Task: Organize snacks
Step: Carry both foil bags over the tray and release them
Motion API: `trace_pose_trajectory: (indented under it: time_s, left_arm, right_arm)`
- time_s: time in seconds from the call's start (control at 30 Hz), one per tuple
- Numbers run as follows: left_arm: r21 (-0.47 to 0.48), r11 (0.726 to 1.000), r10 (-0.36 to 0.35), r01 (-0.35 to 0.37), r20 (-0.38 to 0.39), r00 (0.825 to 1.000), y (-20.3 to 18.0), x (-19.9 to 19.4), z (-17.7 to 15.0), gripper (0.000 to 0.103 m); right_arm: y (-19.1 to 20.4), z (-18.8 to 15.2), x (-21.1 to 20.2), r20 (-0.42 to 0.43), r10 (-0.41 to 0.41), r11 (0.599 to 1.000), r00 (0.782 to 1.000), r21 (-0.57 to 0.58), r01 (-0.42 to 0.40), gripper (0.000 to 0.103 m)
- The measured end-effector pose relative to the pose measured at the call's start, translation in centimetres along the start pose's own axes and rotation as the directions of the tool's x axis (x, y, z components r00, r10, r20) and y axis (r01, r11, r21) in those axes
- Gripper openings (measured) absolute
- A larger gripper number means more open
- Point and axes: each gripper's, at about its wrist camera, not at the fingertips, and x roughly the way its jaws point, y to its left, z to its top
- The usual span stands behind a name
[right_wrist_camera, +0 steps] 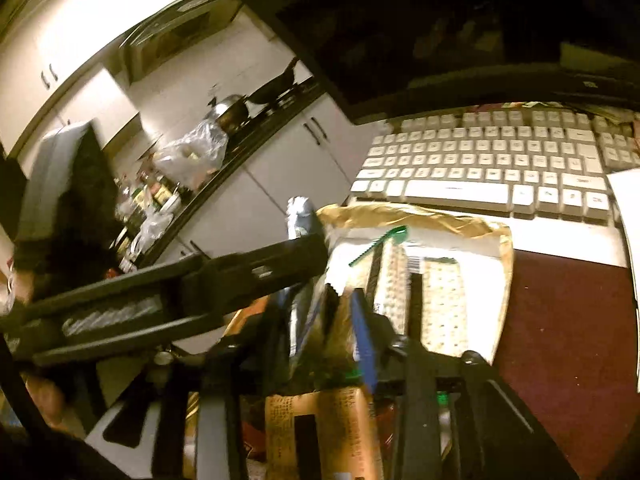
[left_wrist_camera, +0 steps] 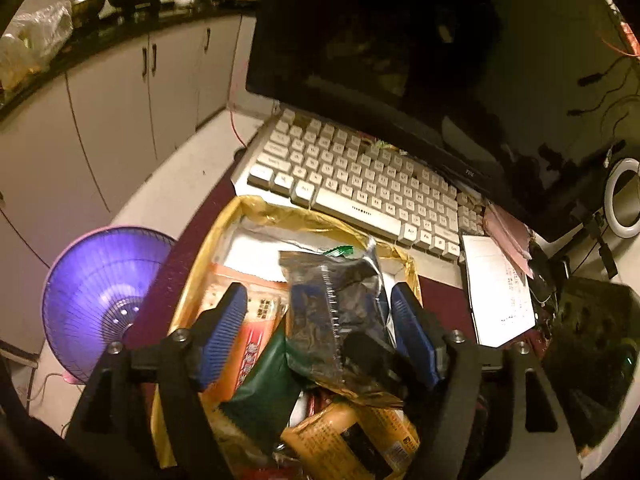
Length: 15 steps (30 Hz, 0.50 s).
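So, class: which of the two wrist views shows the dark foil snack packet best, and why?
The left wrist view: the dark foil snack packet stands face-on between the left gripper's open blue fingers, above the gold-lined box. The right wrist view catches it only edge-on and blurred, partly behind the left gripper's black frame.

Between the left claw (left_wrist_camera: pixel 320 320) pads, a crinkled dark foil snack packet (left_wrist_camera: pixel 336 312) is glinting glossy. Its ribbed blue pads (left_wrist_camera: pixel 222 330) are looking rubbery and matt. Beneath, the box's (left_wrist_camera: pixel 248 210) gold lining is shining like wrinkled foil. Beyond the claw, smooth plastic keyboard (left_wrist_camera: pixel 360 184) keys are gleaming; the maroon surface (right_wrist_camera: pixel 568 320) is looking cloth-like, matt.
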Motion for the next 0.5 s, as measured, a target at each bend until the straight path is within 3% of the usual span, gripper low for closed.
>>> trace_pose_trajectory:
  time_s: [0.2, 0.37, 0.5]
  left_arm:
    - [0.017, 0.997, 0.068, -0.071, 0.13, 0.989, -0.8, -4.3, -1.9, 0.082]
    - [0.033, 0.976, 0.197, -0.213, 0.263, 0.944, -1.4, -7.6, -4.8, 0.085]
    - [0.023, 0.95, 0.29, -0.31, 0.293, 0.911, -1.2, -8.2, -7.1, 0.085]
  right_arm:
    - [0.4, 0.0, -0.6, 0.061, -0.127, 0.991, 0.99, -0.038, 0.13, 0.041]
    - [0.1, -0.2, -1.3, 0.098, -0.139, 0.988, 0.985, -0.049, 0.144, 0.044]
    - [0.1, -0.5, -1.5, 0.104, -0.148, 0.987, 0.983, -0.052, 0.154, 0.057]
